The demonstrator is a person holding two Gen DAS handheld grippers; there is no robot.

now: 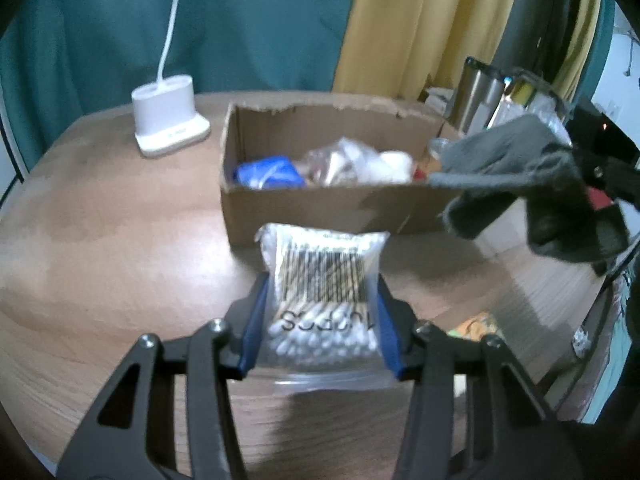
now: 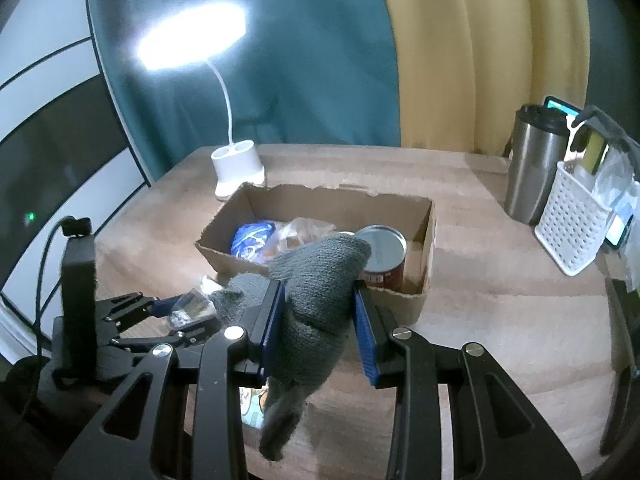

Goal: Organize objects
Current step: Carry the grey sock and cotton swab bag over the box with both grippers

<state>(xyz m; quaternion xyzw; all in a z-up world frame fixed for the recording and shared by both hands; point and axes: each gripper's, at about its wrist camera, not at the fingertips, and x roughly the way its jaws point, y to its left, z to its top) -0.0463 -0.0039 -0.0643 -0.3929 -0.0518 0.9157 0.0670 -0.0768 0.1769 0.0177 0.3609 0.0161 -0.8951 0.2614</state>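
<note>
Holding a clear bag of cotton swabs (image 1: 324,292) between the blue pads of the left gripper (image 1: 322,300), jaws only narrowly apart and pressing on the bag's sides, just short of the near wall of the cardboard box (image 1: 304,204). Gripping a grey knitted cloth (image 2: 316,300), perhaps a glove or sock, in the right gripper (image 2: 318,320), jaws fully closed on it, its loose end drooping below the fingers and its upper end hanging over the box's near right corner. Already lying inside the box: a blue packet (image 2: 252,238), a crumpled clear bag (image 2: 300,232) and a tin can (image 2: 382,256) standing at the right end. Judging the job well under way, with these two items not yet dropped in. Standing apart on the wooden table (image 2: 500,300): a white lamp (image 2: 238,174), a steel tumbler (image 2: 534,164) and a white perforated basket (image 2: 572,224), possibly not part of the tidying.
</note>
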